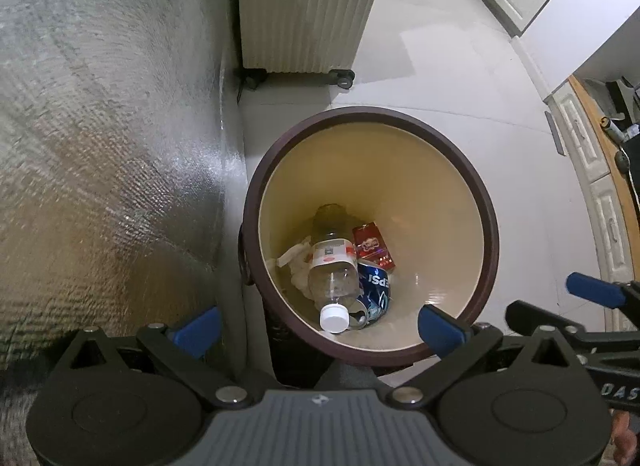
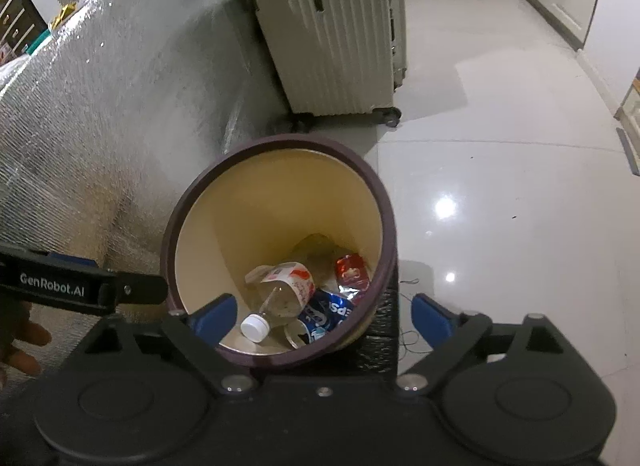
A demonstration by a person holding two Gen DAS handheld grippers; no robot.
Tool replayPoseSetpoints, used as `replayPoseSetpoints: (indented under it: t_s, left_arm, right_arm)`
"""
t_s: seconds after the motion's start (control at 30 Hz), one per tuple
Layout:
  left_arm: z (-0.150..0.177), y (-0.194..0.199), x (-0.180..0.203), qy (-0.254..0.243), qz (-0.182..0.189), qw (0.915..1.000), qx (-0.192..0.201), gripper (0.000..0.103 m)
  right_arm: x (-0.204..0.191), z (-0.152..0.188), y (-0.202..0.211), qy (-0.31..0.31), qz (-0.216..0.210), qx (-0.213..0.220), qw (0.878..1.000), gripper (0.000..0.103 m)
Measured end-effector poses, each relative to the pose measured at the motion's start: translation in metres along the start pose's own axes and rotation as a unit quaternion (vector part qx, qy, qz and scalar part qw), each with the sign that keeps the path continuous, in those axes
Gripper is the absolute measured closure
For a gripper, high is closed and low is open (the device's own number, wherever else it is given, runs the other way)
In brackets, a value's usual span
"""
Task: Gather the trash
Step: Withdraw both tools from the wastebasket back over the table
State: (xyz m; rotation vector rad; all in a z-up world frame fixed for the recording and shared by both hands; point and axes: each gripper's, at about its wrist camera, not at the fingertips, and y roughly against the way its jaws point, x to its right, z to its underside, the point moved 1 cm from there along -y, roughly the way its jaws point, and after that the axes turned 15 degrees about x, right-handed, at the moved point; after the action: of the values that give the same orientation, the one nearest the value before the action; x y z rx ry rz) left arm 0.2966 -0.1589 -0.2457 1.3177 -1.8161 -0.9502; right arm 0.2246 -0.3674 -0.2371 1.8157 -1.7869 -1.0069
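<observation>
Two hand-held grippers point(image 1: 320, 328) point(image 2: 324, 318) agape; bin point(image 1: 486, 201) holds one bottle point(image 1: 334, 286), one can point(image 1: 376, 290).

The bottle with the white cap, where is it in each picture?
Left wrist view: the bottle lies inside the bin, low in the middle, cap toward the camera, left of the blue can.
Right wrist view: the bottle lies in the bin's bottom, low and left of middle, the blue can to its right.
Shared landmark: the pale suitcase standing on the floor behind the bin.
</observation>
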Motion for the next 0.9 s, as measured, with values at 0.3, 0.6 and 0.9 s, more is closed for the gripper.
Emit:
replayPoseSetpoints:
  t_s: [0.3, 0.6, 0.9]
  left_arm:
    - [0.018, 0.025, 0.003, -0.011, 0.002, 0.9997, 0.021, 0.0]
    - [0.036, 0.056, 0.008, -0.029, 0.005, 0.9977, 0.06, 0.0]
    - [0.042, 0.102, 0.013, -0.04, 0.016, 0.9914, 0.124, 0.0]
  right_arm:
    - [0.004, 0.006, 0.029, -0.008, 0.01, 0.025, 1.0, 0.0]
    - [0.009, 0.013, 0.062, -0.016, 0.023, 0.054, 0.998, 0.0]
    - [0.009, 0.013, 0.105, -0.015, 0.032, 0.098, 0.995, 0.0]
